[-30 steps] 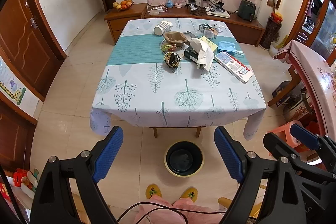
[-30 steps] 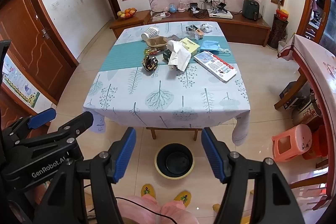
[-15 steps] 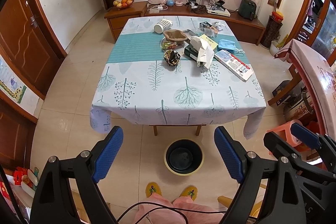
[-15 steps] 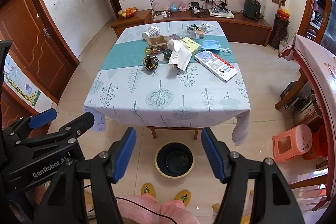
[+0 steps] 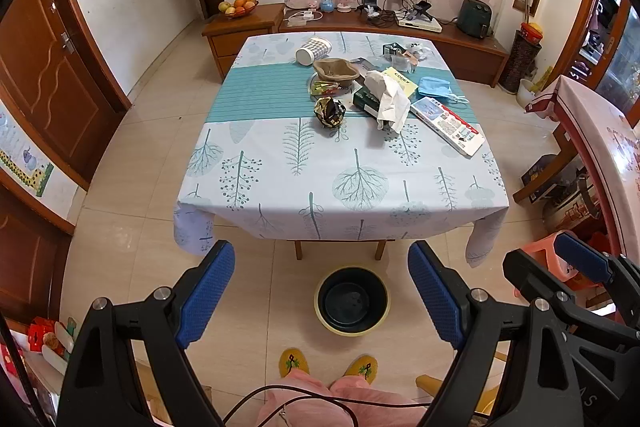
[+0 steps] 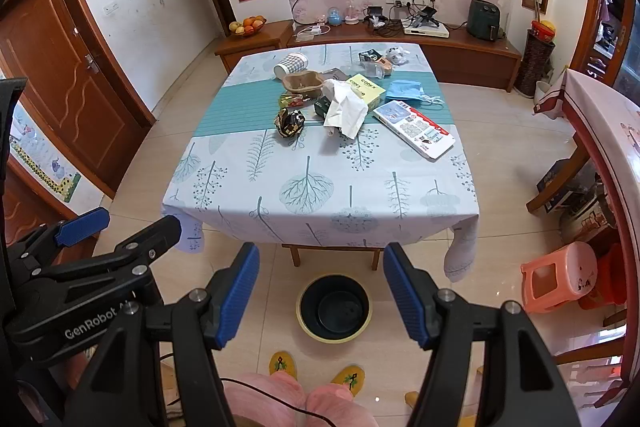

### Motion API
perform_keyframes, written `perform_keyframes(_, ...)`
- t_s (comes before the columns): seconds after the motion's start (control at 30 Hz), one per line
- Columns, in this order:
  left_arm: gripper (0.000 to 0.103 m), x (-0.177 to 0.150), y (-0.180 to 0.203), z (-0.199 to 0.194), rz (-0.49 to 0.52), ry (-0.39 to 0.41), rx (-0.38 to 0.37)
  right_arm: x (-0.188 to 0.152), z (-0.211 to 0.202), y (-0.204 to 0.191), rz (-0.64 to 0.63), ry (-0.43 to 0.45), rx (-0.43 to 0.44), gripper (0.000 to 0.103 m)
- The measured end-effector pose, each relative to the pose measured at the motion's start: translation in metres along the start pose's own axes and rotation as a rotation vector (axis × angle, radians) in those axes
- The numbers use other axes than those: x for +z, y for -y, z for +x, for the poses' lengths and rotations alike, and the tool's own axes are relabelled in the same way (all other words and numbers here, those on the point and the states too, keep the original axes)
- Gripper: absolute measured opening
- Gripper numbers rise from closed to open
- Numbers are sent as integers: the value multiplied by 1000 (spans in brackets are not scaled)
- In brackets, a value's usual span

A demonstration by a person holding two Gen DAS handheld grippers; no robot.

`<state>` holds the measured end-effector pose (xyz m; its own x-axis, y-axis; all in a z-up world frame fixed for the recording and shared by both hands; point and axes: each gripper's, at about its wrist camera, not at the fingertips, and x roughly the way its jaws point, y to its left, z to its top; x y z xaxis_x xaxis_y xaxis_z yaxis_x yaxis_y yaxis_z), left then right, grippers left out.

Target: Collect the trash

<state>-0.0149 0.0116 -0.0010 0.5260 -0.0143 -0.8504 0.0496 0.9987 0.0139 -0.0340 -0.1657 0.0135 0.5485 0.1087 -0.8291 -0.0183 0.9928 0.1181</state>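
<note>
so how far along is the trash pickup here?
Nothing looks done: the bin on the floor appears empty. Nothing in hand: left gripper and right gripper are open and off the table. Left: crumpled wrapper, tissue, paper cup and other clutter on the table.

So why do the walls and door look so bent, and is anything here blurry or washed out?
Left wrist view: a fisheye lens bows the door and table edges and leaves dark corners; the picture is sharp, the daylight soft. Right wrist view: same curving; the floor shines, with bright glare at the lower right; the trash bin stays clear.
</note>
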Motion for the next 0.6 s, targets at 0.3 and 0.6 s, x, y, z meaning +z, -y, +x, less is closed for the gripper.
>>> perform_keyframes(0.3, 87, 14, 0, -8, 13, 24, 10, 16, -9, 2, 6, 34, 30, 65)
perform_keyframes(0.6, 87, 75, -34, 3, -79, 77, 22, 52, -2, 19, 55, 97, 24, 65)
